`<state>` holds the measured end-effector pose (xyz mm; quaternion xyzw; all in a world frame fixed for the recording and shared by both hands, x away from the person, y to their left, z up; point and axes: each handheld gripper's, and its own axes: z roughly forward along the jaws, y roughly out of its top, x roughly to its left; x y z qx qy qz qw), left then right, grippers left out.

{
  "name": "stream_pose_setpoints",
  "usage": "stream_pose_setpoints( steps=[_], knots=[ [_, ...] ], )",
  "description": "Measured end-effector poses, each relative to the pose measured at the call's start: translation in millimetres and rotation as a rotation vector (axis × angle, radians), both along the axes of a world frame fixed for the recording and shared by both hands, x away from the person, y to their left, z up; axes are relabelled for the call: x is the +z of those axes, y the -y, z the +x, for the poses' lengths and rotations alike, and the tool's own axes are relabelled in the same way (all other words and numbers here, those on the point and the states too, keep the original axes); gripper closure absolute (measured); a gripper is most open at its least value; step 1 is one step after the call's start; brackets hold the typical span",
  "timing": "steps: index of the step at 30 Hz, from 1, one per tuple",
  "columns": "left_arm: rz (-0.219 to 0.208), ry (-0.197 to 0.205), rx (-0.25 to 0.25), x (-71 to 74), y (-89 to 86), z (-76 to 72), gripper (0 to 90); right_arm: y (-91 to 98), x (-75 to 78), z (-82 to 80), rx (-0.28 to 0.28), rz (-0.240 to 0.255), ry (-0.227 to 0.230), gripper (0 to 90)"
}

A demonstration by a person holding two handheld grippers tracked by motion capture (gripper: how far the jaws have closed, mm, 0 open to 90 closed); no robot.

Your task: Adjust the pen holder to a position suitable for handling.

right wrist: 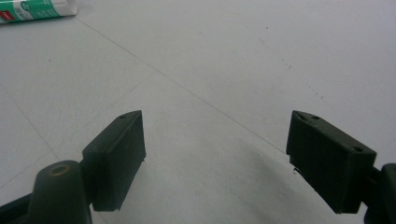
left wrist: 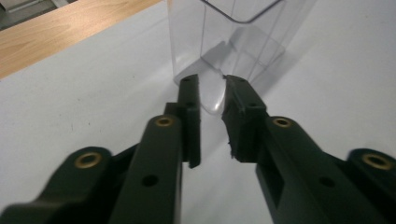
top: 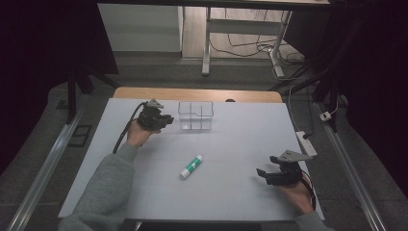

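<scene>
A clear plastic container [top: 196, 116] with inner dividers stands at the back of the white table [top: 231, 144]. My left gripper [top: 168, 119] sits just left of it, pointing at it. In the left gripper view the jaws [left wrist: 212, 81] stand a narrow gap apart with nothing between them, and the container [left wrist: 233, 42] is right ahead of the tips. A white and green tube [top: 191, 166] lies flat mid-table. My right gripper [top: 268, 166] hovers at the front right, wide open [right wrist: 215, 116] and empty, aimed toward the tube [right wrist: 35, 10].
The wooden table edge [top: 197, 94] runs behind the white sheet. A white power strip [top: 306, 143] and its cable lie off the table's right side. Bare sheet separates the tube from both grippers.
</scene>
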<state>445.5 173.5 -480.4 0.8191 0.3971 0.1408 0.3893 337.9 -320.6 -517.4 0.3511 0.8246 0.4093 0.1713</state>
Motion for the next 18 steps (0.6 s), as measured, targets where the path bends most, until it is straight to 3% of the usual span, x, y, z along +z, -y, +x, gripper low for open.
stream_pose_setpoints(
  steps=[7, 18],
  knots=[
    [-0.002, -0.025, -0.001, 5.9, -2.8, -21.7, 54.2, 0.0, 1.5, -0.9, -0.006, 0.003, 0.009, 18.9],
    [-0.009, -0.031, -0.050, 10.4, 4.4, -58.9, 40.8, 1.2, 3.6, -2.8, -0.012, -0.004, 0.017, 18.9]
  ],
)
